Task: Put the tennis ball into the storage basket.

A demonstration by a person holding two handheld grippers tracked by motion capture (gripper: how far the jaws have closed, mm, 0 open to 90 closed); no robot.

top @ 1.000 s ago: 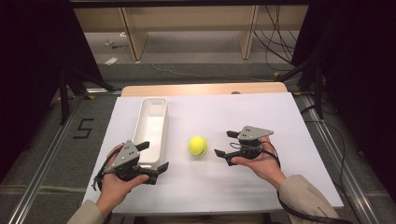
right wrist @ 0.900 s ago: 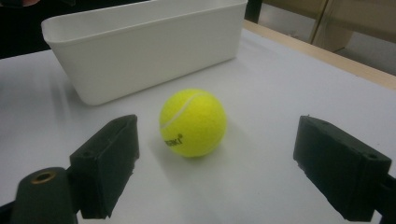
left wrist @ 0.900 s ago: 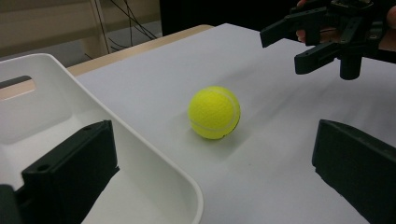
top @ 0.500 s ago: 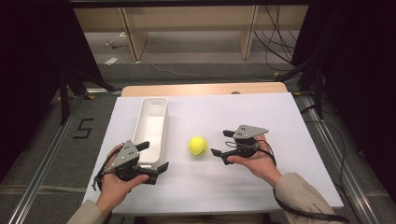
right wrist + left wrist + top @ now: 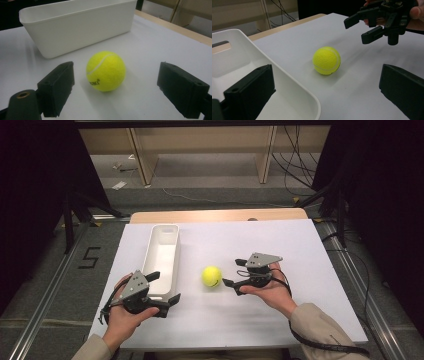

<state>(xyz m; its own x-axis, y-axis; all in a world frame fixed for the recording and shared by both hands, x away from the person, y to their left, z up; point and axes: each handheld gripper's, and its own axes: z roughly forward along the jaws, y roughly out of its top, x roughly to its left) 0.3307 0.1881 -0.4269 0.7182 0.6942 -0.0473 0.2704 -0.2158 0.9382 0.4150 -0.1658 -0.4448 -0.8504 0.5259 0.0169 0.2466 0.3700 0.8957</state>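
Right tongs [image 5: 231, 273] nearer ball [image 5: 211, 276], print unreadable.

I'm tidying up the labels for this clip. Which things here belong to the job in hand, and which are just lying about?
Part of the job:
- tennis ball, lying on the table, not gripped
- right gripper, open and aimed at the ball
- white bin, beside the ball
- left gripper, open at the bin's near end

Just lying about:
- cables on the floor beyond the table
- paper scraps on the floor
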